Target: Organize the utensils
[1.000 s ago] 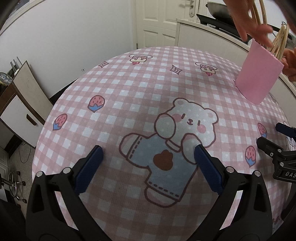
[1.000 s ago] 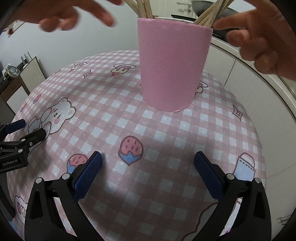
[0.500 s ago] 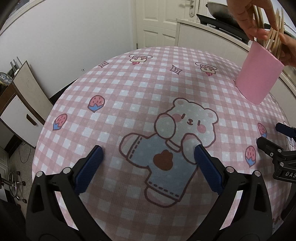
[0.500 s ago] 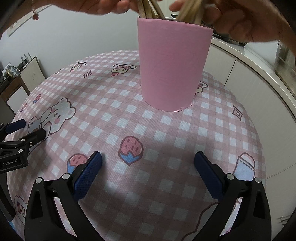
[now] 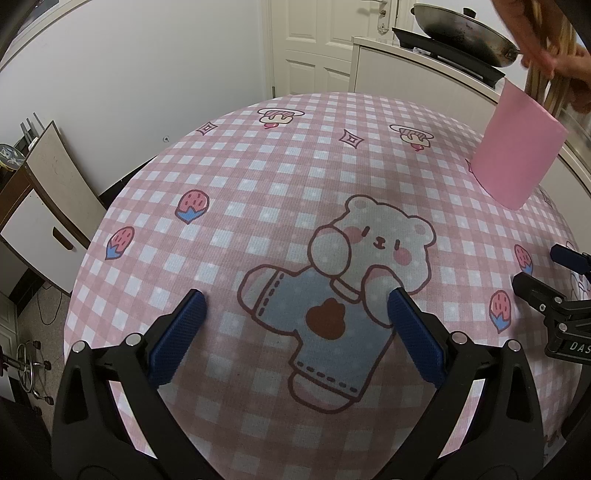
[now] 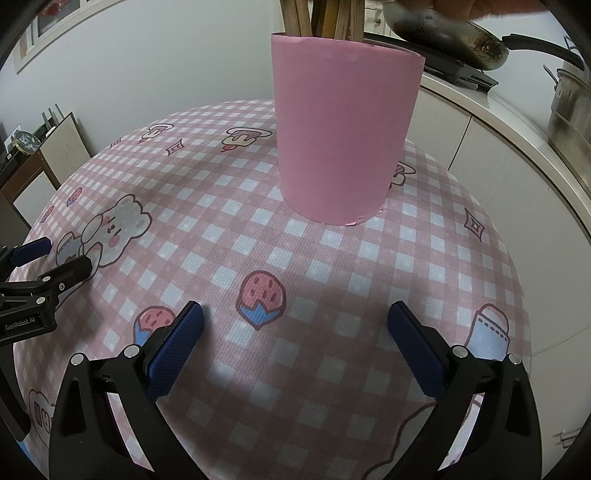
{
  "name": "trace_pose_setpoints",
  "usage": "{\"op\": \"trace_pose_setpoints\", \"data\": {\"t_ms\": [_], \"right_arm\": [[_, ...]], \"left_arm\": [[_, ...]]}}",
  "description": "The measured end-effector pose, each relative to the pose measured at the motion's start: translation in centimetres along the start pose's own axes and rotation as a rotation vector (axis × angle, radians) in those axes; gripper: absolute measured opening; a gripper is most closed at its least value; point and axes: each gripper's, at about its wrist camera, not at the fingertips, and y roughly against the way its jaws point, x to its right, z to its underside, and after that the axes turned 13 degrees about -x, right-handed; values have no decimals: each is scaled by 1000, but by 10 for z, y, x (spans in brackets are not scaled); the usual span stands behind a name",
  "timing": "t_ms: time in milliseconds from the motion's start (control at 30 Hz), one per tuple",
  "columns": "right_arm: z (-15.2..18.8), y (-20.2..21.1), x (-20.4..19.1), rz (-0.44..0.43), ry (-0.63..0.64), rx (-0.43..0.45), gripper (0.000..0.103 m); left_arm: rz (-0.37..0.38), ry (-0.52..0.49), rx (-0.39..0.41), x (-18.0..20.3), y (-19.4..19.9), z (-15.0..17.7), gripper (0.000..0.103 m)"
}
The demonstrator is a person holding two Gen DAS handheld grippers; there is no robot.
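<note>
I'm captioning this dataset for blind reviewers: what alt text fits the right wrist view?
A pink cup holding wooden sticks stands upright on a pink checked tablecloth, beyond the open, empty right gripper. The left gripper shows at the left edge.

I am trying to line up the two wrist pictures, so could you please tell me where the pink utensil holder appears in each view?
Left wrist view: the pink utensil holder stands at the far right, wooden sticks rising from it.
Right wrist view: the holder stands top centre, straight ahead of the open right gripper.
Shared landmark: the bear print on the tablecloth.
</note>
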Motion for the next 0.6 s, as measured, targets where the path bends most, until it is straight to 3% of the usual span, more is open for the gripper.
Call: {"op": "trace_pose_setpoints", "data": {"t_ms": [600], "right_arm": [[0, 0, 0, 0, 0, 0, 97]], "left_arm": [[0, 0, 0, -1, -1, -1, 97]]}}
